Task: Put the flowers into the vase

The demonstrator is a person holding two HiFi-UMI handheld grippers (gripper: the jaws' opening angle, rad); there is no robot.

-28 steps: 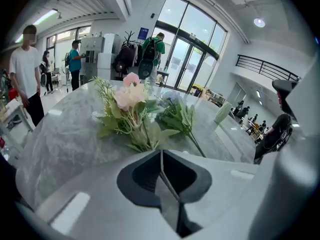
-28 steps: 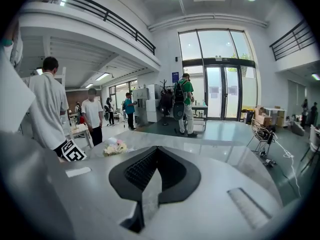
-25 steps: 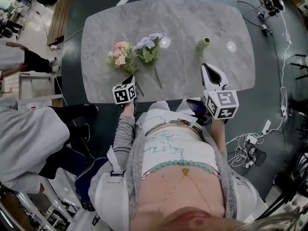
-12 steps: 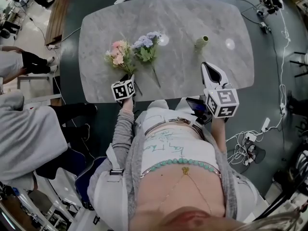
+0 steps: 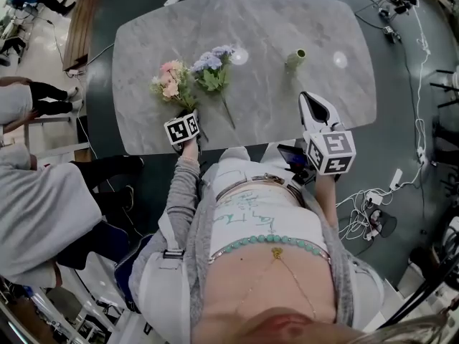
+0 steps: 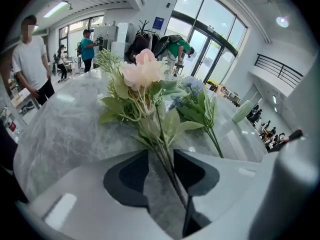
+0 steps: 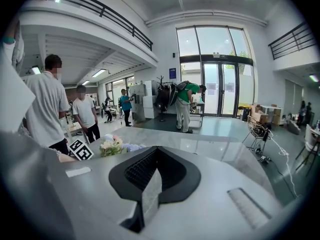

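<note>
On the grey marble table (image 5: 287, 20) lie a pink flower bunch (image 5: 169, 83) and, beside it on its right, a blue flower bunch (image 5: 210, 67). A small pale green vase (image 5: 294, 59) stands upright further right. My left gripper (image 5: 193, 115) is at the table's near edge, open, with its jaws on either side of the pink flower bunch's (image 6: 144, 71) stem. In the left gripper view the blue flower bunch (image 6: 192, 86) and the vase (image 6: 242, 111) lie beyond. My right gripper (image 5: 308, 99) hovers near the front edge below the vase, shut and empty (image 7: 156, 150).
A seated person in grey (image 5: 36, 213) is close on the left of the table. Cables and a power strip (image 5: 373, 206) lie on the floor to the right. A wooden bench (image 5: 79, 20) stands at the far left. People (image 7: 47, 104) stand beyond the table.
My left gripper has moved slightly forward, closer along the pink bunch's stem. The right gripper has stayed in place.
</note>
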